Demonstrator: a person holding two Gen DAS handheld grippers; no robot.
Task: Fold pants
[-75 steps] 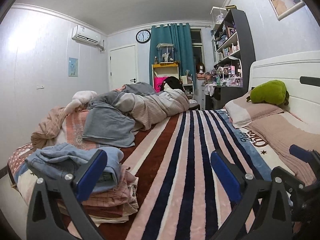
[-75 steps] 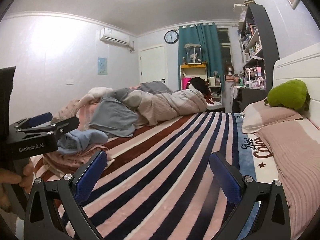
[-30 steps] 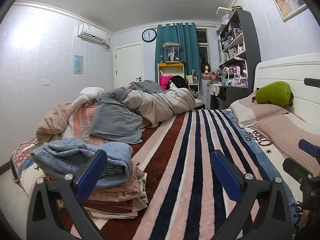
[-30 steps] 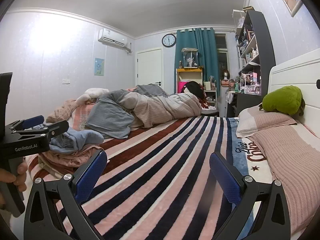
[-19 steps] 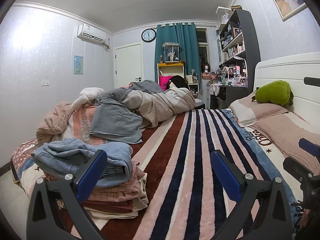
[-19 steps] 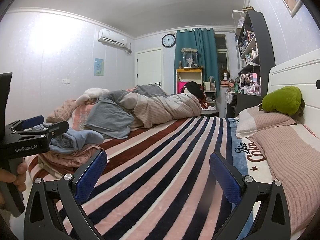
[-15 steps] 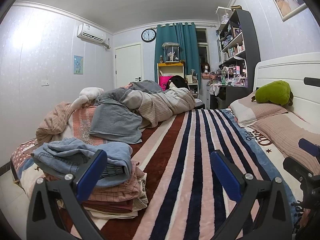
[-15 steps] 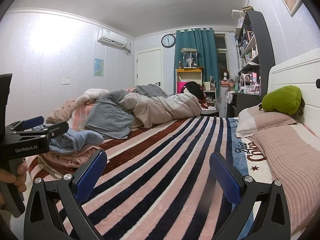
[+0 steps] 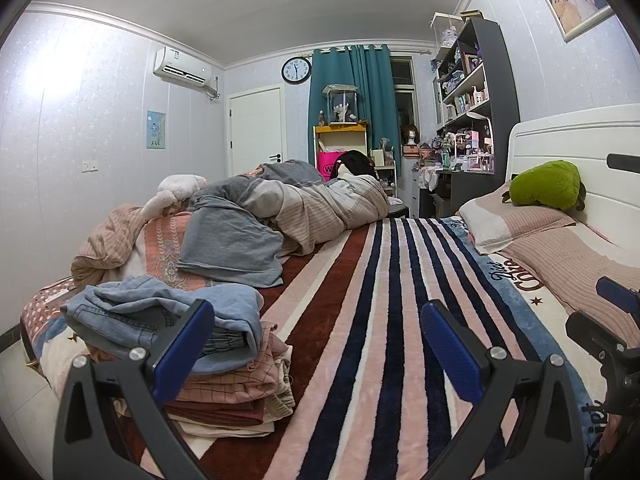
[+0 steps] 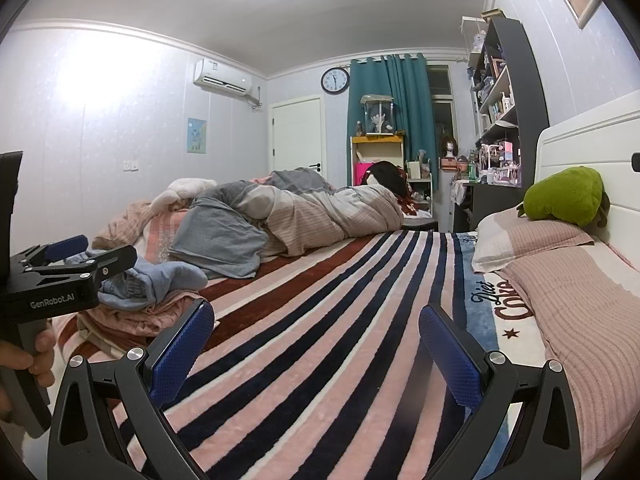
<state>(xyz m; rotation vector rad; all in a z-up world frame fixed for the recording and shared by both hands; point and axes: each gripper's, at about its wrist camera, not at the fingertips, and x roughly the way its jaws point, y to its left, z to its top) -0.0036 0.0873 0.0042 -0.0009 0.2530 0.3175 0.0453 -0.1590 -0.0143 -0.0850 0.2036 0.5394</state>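
Light blue jeans (image 9: 168,320) lie loosely folded on top of a stack of folded clothes (image 9: 224,396) at the left edge of the striped bed (image 9: 360,320). My left gripper (image 9: 316,348) hovers open just right of that stack, nothing between its blue pads. In the right wrist view the same jeans (image 10: 152,280) top the stack (image 10: 128,316) at the left. My right gripper (image 10: 316,348) is open and empty over the striped blanket (image 10: 320,320). The left gripper (image 10: 64,256), held by a hand (image 10: 24,360), shows at that view's left edge.
A heap of grey and beige bedding (image 9: 280,208) fills the bed's far left. Pillows (image 9: 516,224) and a green plush toy (image 9: 548,186) lie by the white headboard (image 9: 568,140) on the right. Shelves (image 9: 468,112) and a door (image 9: 256,132) stand beyond the bed.
Since 2.5 s ago both grippers have drawn back and slightly up, so the stack sits farther from the left gripper. Over the last second nothing moved visibly.
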